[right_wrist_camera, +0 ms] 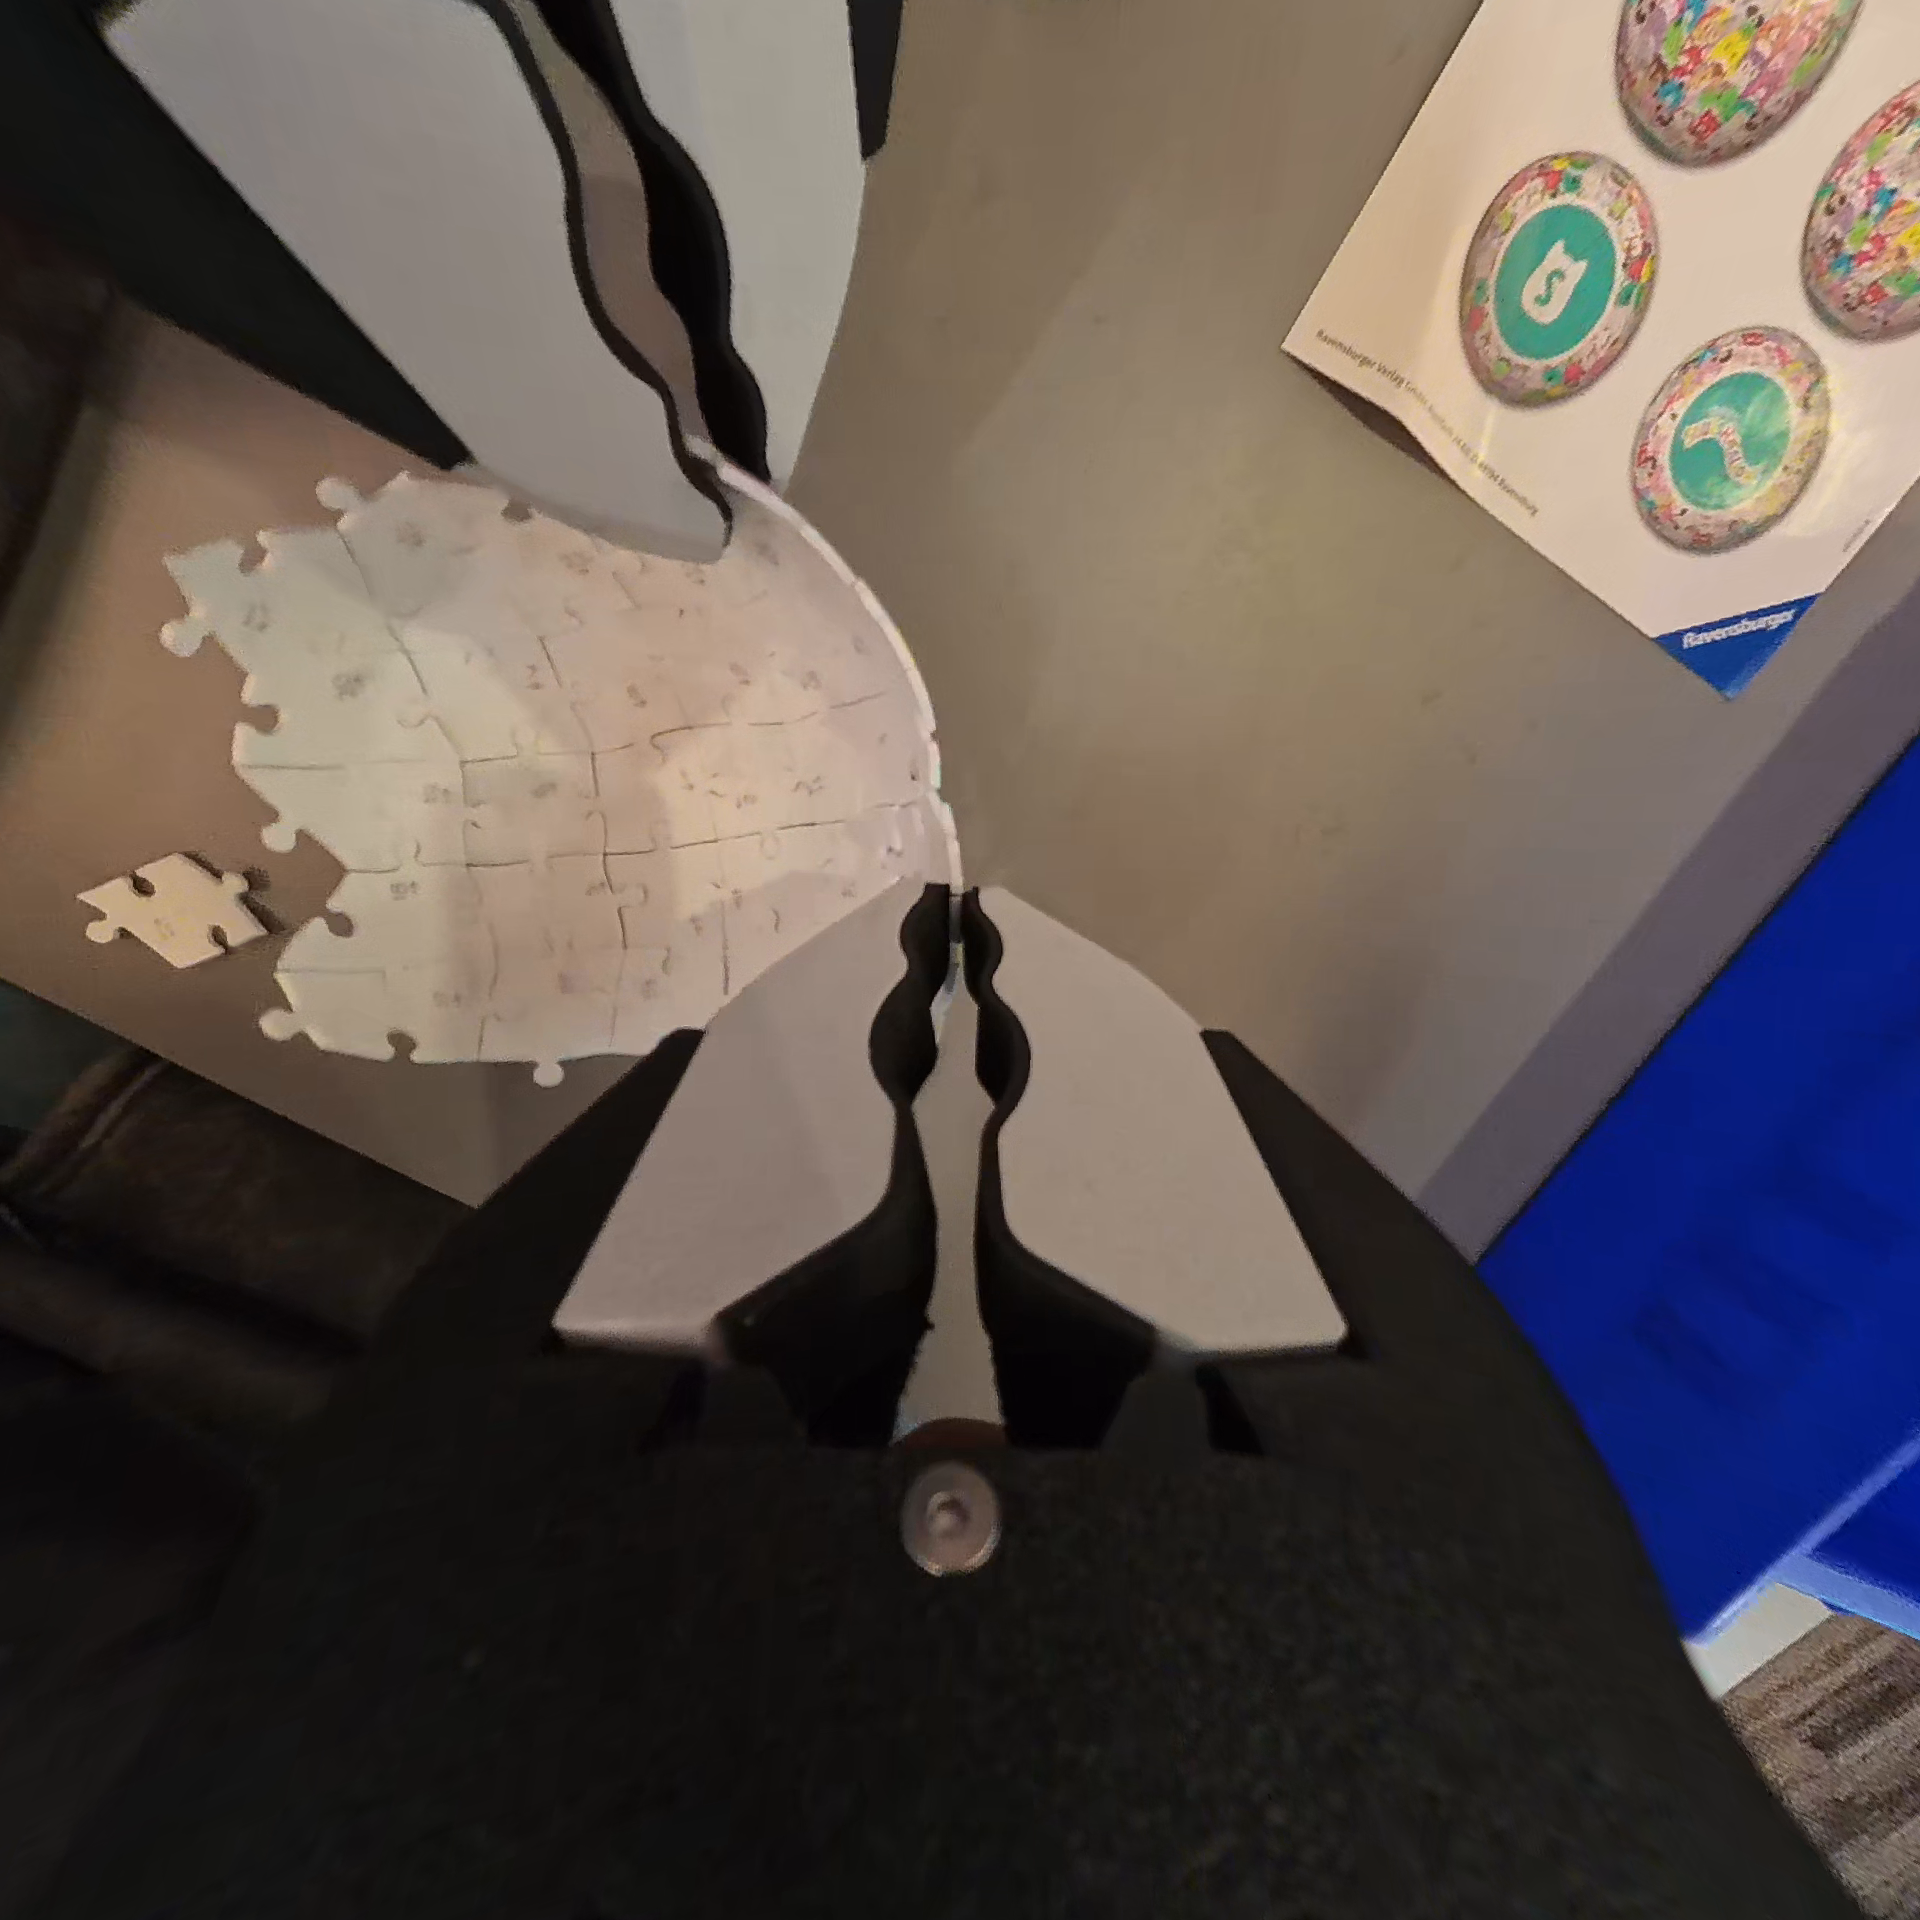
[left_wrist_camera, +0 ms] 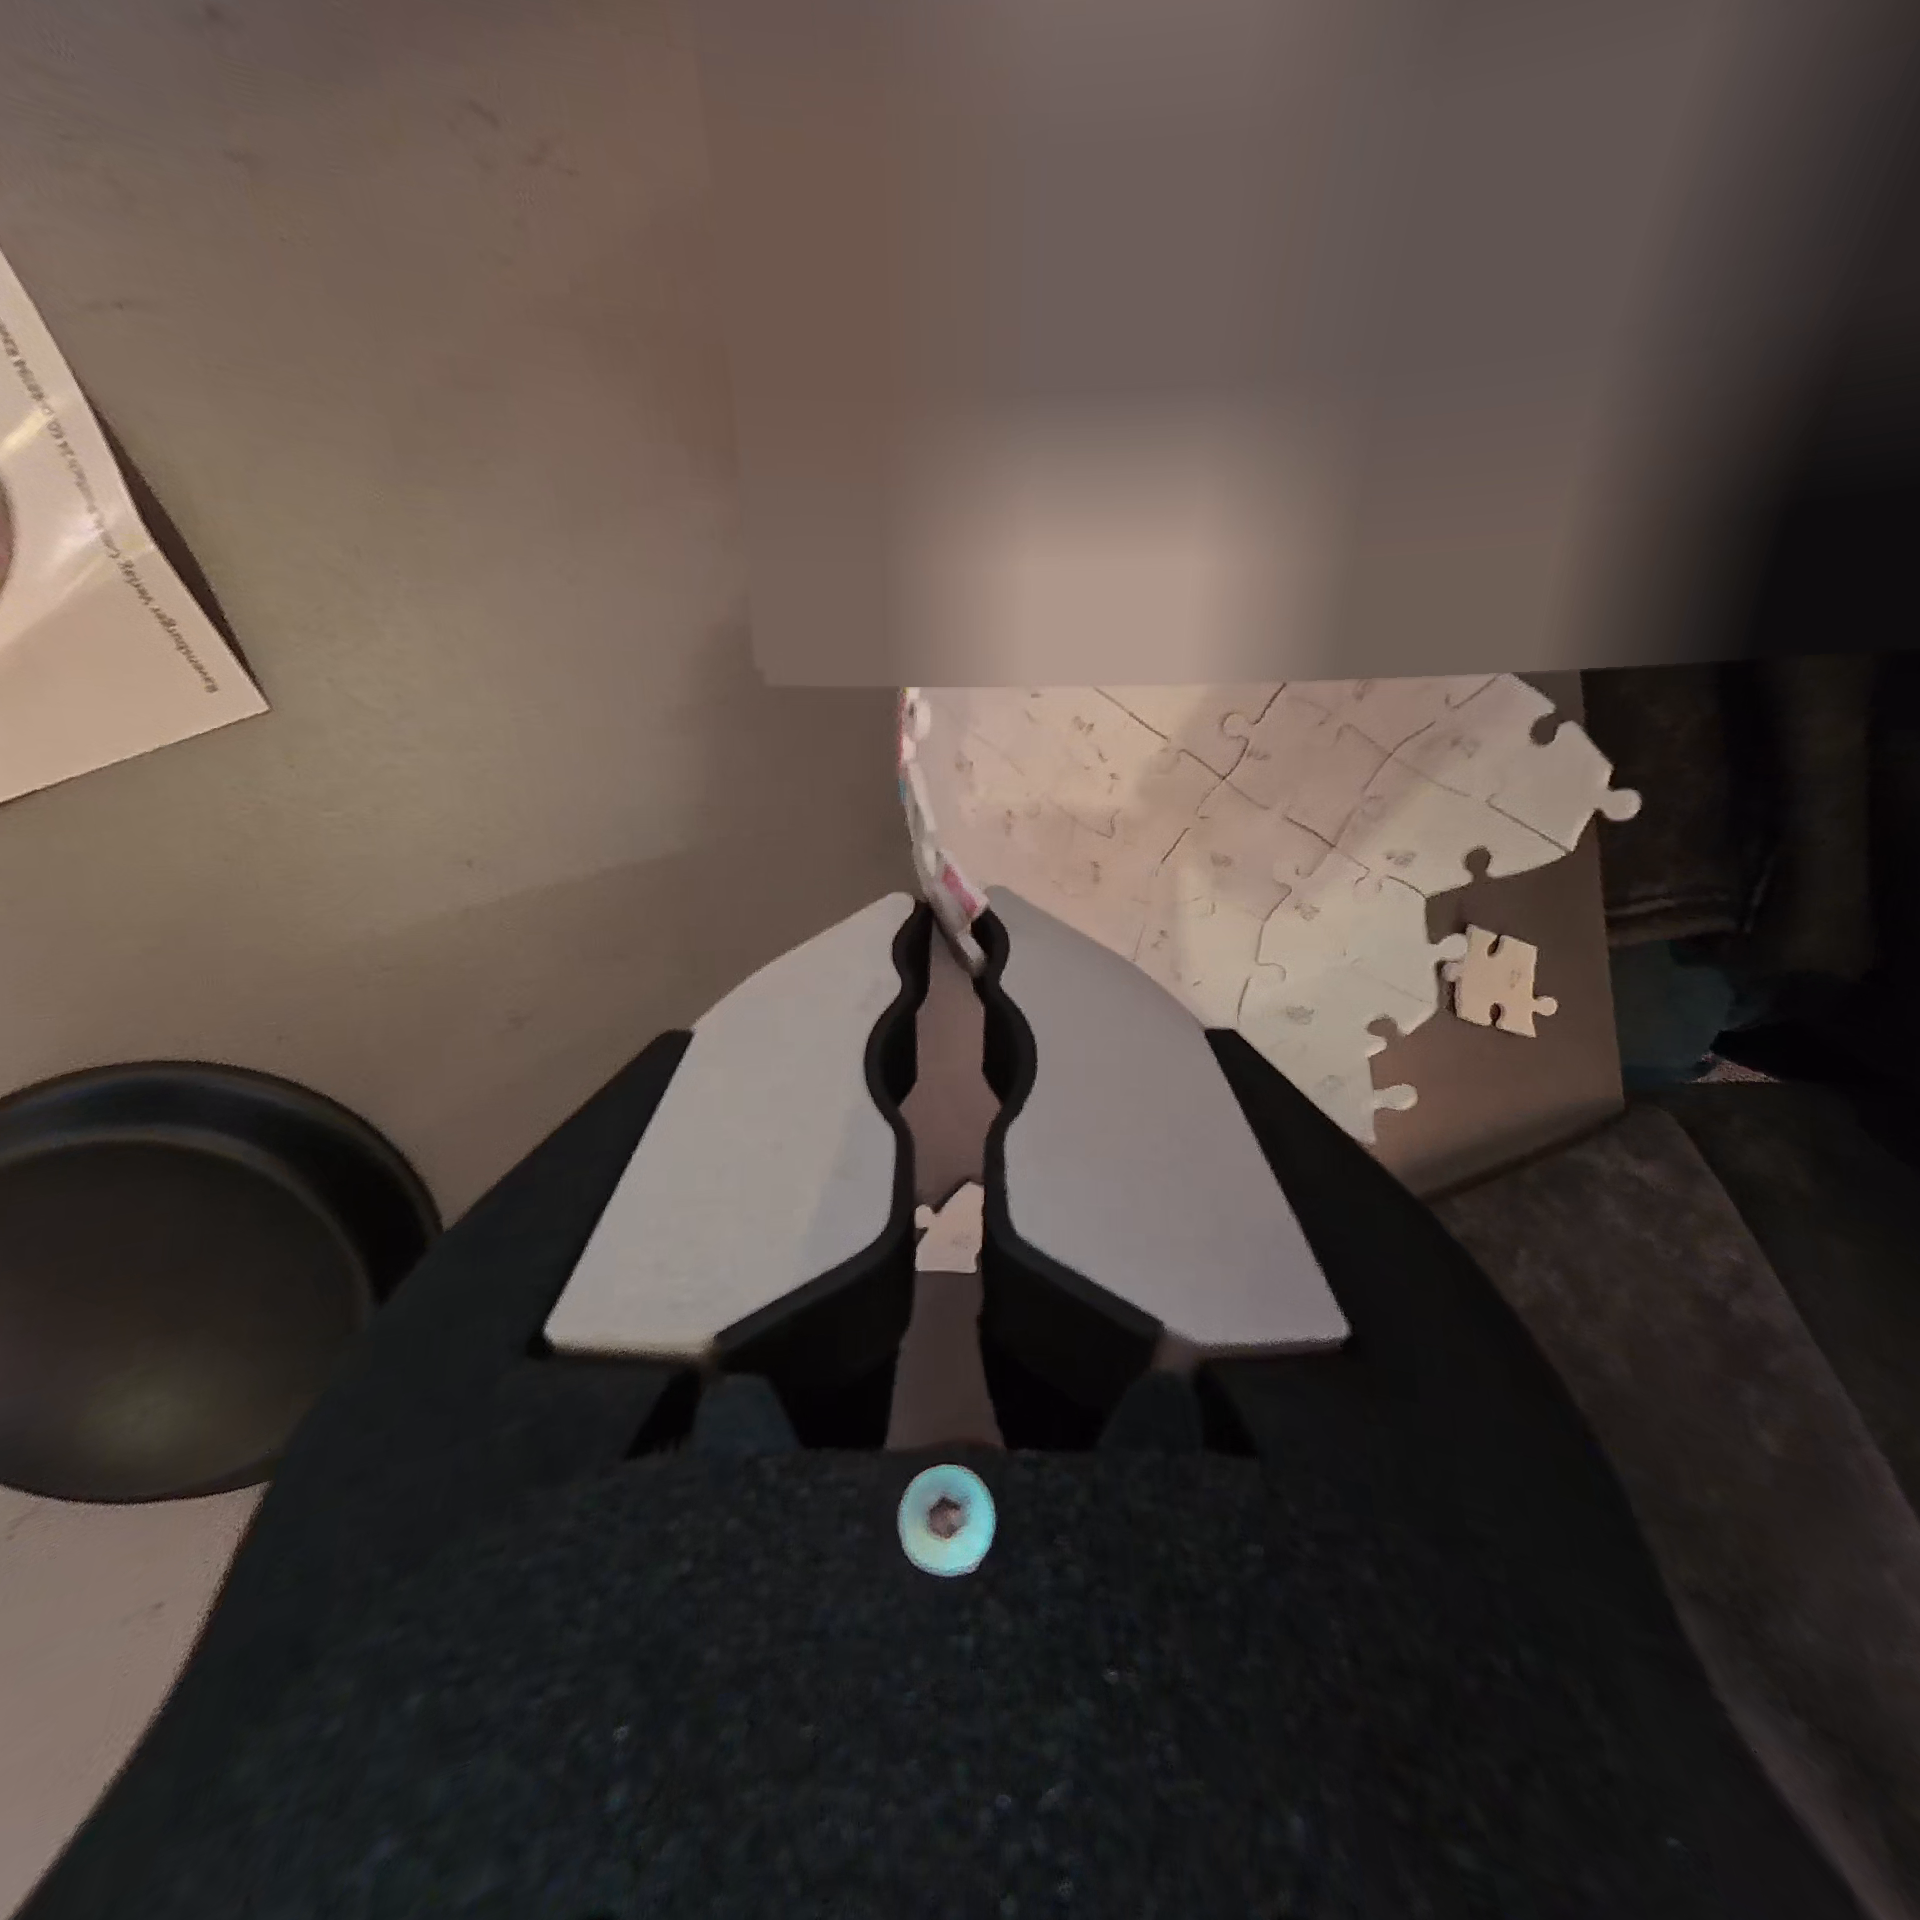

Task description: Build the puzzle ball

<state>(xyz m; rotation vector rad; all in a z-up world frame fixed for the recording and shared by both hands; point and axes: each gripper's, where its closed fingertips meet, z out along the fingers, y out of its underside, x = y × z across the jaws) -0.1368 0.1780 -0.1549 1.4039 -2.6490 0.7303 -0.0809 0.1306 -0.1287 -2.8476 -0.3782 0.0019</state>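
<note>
A curved, partly built puzzle ball shell (left_wrist_camera: 1226,831) shows its white inner side, held above the grey table. My left gripper (left_wrist_camera: 951,920) is shut on the shell's rim. My right gripper (right_wrist_camera: 958,896) is shut on another part of the rim; the shell (right_wrist_camera: 582,790) spreads to its left. The left gripper (right_wrist_camera: 732,488) also shows at the top of the right wrist view, clamped on the shell's far edge. One loose white piece (left_wrist_camera: 1496,982) lies on the table beside the shell's jagged edge; it also shows in the right wrist view (right_wrist_camera: 171,912). Another small piece (left_wrist_camera: 948,1236) shows between my left fingers, below them.
A black round stand (left_wrist_camera: 177,1278) sits at the left on the table (left_wrist_camera: 468,520). A printed instruction sheet (right_wrist_camera: 1662,343) with pictures of balls lies at the back right; its corner shows in the left view (left_wrist_camera: 94,582). A blue box (right_wrist_camera: 1766,1143) stands at the right. A dark sofa (left_wrist_camera: 1714,1299) borders the table. Spacing between my two grippers at the tips: around 8 cm. From my left tips it is roughly 10 cm to the small piece (left_wrist_camera: 948,1236); from my right, 15 cm.
</note>
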